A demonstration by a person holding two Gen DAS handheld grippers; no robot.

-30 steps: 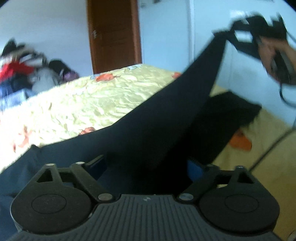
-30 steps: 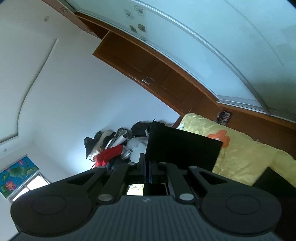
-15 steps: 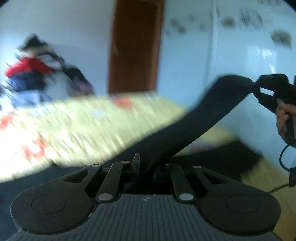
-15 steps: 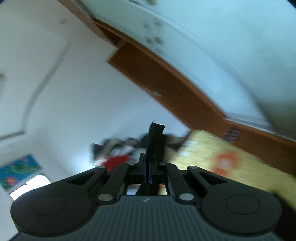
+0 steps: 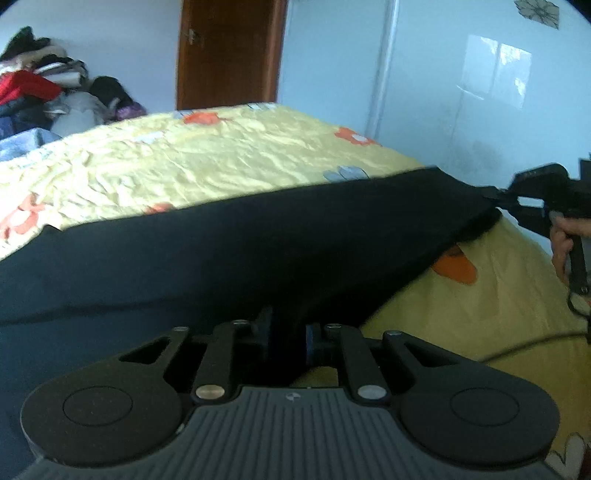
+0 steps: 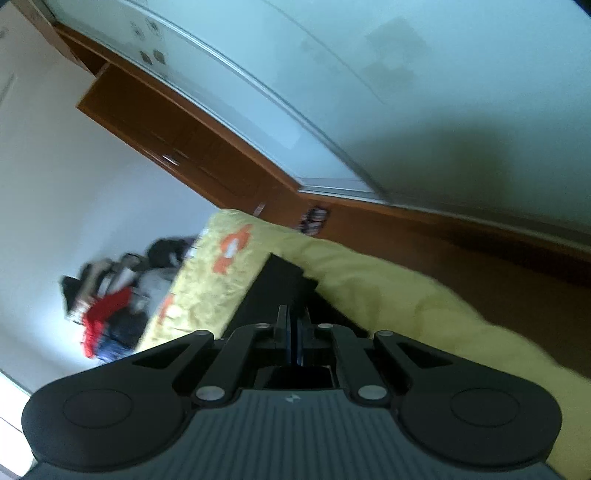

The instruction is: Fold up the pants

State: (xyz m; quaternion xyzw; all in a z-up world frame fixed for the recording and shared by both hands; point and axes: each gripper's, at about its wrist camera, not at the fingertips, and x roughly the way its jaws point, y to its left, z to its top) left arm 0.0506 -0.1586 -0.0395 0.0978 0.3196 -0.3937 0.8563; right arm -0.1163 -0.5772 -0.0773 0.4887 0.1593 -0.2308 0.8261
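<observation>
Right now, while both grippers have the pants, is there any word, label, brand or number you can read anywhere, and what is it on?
No readable text in either view.
Left gripper body: a small round emblem, no letters legible.
Right gripper body: the same small emblem, not readable.
Wardrobe door: flower decals only, no words.
Pants: plain dark cloth, no tag showing.
Bedspread: orange flower print, no lettering.
</observation>
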